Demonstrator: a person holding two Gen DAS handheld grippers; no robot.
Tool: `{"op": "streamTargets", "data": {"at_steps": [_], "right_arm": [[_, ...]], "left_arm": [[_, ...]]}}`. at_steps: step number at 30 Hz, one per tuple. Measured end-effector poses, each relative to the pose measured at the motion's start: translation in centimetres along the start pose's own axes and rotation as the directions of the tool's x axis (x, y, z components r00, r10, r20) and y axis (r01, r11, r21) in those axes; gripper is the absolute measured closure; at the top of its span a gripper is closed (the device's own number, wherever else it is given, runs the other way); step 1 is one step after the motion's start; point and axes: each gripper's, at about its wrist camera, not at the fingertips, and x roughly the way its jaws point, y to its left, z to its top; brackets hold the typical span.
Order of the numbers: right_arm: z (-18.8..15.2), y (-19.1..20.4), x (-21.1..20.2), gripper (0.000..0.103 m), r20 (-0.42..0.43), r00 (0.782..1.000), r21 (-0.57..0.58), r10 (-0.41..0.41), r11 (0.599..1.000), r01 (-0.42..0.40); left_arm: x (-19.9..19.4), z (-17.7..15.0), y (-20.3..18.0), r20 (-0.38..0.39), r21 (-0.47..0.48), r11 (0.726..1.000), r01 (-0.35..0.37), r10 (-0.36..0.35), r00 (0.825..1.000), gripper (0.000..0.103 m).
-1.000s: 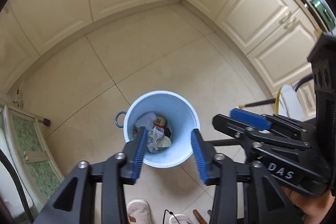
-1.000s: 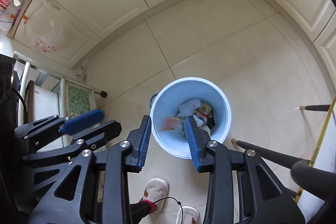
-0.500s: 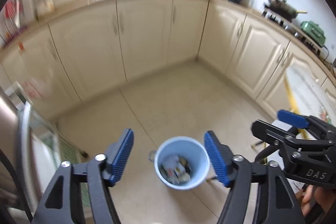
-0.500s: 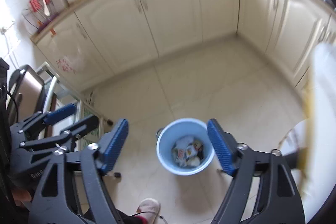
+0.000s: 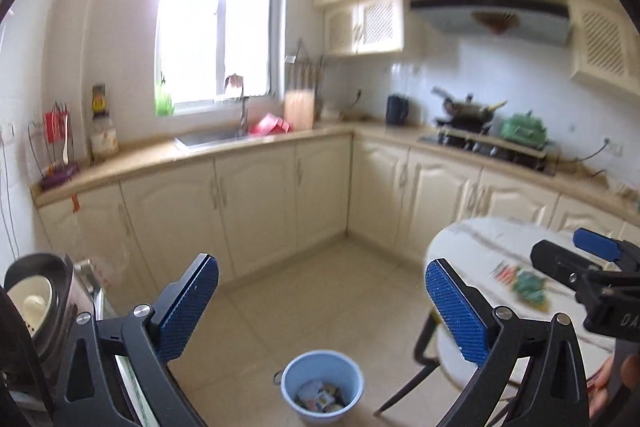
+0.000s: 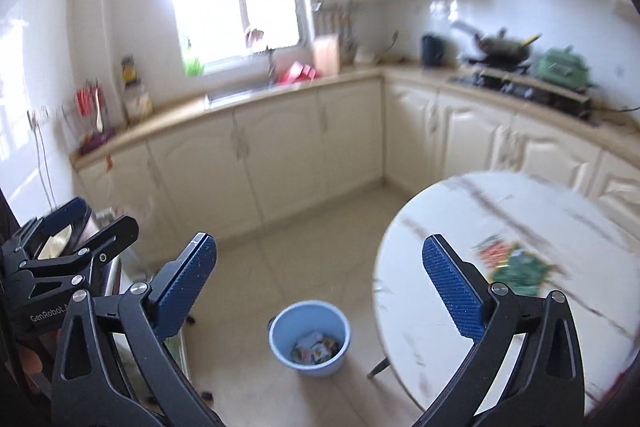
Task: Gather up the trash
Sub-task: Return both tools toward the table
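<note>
Left gripper (image 5: 322, 311) spread wide, grasping nothing; right gripper (image 6: 319, 291) likewise released and bare (blue pads on both). Low in centre frame between each pair of fingers, on the tiled floor (image 5: 316, 291): a light blue bucket (image 6: 309, 339) with crumpled trash (image 6: 314, 346) inside. At right of frame, a round marble worktop (image 6: 460, 267) carrying blurred red and green wrappers (image 6: 514, 263). Beyond, cream cabinets (image 5: 256, 207), a sink (image 5: 212, 138) under a bright window (image 5: 216, 27), and a stove (image 5: 488, 143) at upper right.

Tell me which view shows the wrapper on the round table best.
The right wrist view: the red-and-green wrapper lies large and unobstructed on the table. In the left wrist view it is smaller, blurred, beside the right tongs.
</note>
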Motion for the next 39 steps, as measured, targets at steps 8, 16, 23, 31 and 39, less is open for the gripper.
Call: {"op": "streamTargets", "data": {"at_steps": [8, 16, 23, 31, 39], "right_arm": [[1.9, 0.1, -11.9, 0.000, 0.170, 0.982, -0.010, -0.082, 0.996, 0.085], [2.1, 0.9, -21.1, 0.000, 0.310, 0.938, -0.022, -0.153, 0.986, 0.168], [1.8, 1.3, -25.4, 0.000, 0.375, 0.908, -0.012, -0.185, 0.979, 0.205], [1.5, 0.2, -25.8, 0.000, 0.377, 0.900, 0.013, -0.221, 0.972, 0.233], [1.1, -2.5, -24.0, 0.000, 0.343, 0.901, 0.042, -0.264, 0.963, 0.266]], "left_arm": [[-10.6, -6.6, -0.1, 0.171, 0.014, 0.998, 0.064, -0.065, 0.983, 0.001], [-18.0, -12.7, 0.4, 0.281, 0.019, 0.996, 0.083, -0.085, 0.956, 0.001], [-21.2, -17.6, 0.2, 0.330, 0.042, 0.994, 0.104, -0.113, 0.937, 0.001], [-20.4, -17.8, -0.3, 0.320, 0.056, 0.992, 0.113, -0.125, 0.939, 0.001], [-15.6, -14.6, -0.8, 0.252, 0.061, 0.989, 0.133, -0.144, 0.957, 0.001]]}}
